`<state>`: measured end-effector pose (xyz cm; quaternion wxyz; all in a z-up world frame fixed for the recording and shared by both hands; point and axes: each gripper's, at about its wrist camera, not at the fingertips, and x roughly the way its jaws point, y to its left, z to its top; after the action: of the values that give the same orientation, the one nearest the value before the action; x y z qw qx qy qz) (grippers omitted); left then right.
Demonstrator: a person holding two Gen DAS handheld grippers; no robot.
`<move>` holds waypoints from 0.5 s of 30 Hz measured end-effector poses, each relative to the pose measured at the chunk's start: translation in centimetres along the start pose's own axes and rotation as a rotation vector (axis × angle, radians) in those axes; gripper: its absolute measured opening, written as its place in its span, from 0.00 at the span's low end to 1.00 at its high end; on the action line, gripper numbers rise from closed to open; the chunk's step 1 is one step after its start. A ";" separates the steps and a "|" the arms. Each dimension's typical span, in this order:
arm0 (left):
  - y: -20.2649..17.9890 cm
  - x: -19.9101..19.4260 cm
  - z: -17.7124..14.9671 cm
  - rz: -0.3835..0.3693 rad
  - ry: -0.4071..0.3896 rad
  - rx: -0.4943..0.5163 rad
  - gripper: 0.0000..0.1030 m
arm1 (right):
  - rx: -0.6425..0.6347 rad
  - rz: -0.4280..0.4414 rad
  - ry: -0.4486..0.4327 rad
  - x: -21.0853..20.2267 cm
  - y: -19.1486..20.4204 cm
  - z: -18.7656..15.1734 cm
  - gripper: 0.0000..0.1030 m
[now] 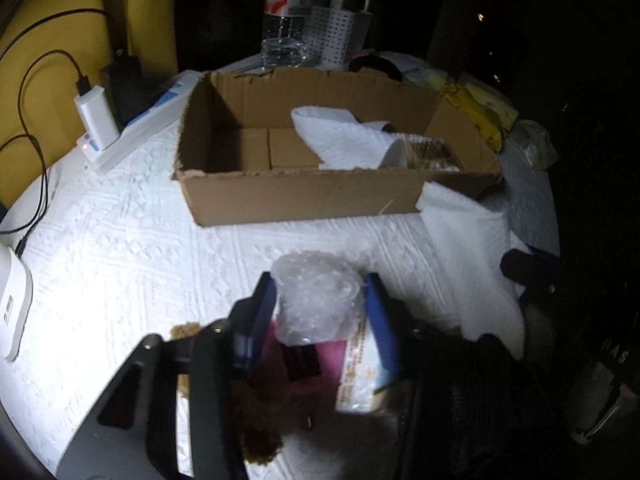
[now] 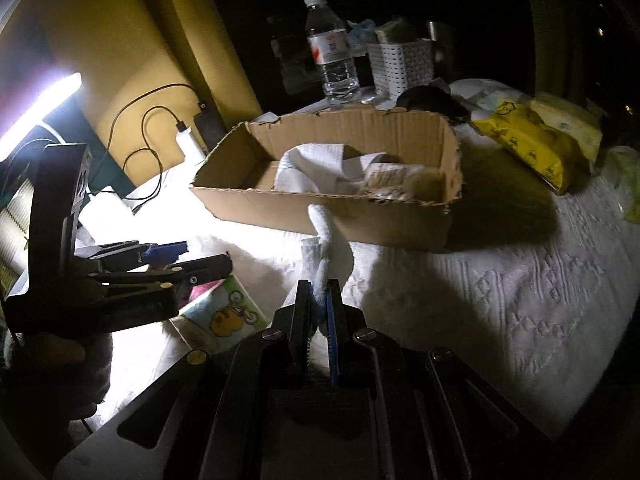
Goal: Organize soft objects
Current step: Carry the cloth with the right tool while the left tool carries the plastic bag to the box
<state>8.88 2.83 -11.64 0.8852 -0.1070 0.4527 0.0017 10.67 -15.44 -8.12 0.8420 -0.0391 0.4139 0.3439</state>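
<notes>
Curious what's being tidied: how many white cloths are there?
2. One cloth lies in the cardboard box; a second cloth is clamped in the right gripper, before the box. More may be hidden.

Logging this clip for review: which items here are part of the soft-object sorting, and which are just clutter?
Job items:
cardboard box
white towel lying in the box
bubble wrap between the left tool fingers
white cloth clamped in the right tool
brown plush toy

Just lying about:
water bottle
power strip
white basket
yellow packet
</notes>
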 end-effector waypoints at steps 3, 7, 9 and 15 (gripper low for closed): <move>-0.3 -0.1 -0.1 -0.002 -0.008 0.014 0.37 | 0.006 -0.001 -0.010 -0.3 -0.4 0.1 0.07; -0.4 -0.8 -0.1 -0.013 -0.025 0.009 0.36 | 0.010 -0.006 -0.022 -0.8 -0.6 0.3 0.07; -0.5 -1.6 0.0 -0.014 -0.044 0.008 0.36 | 0.012 -0.007 -0.029 -1.2 -0.7 0.4 0.07; -0.8 -3.8 0.4 0.009 -0.100 0.028 0.36 | 0.019 -0.010 -0.044 -2.0 -0.9 0.8 0.07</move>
<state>7.01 2.47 -8.26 0.9081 -0.0922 0.4085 0.0045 10.91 -16.95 -6.32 0.8528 -0.0257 0.3985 0.3365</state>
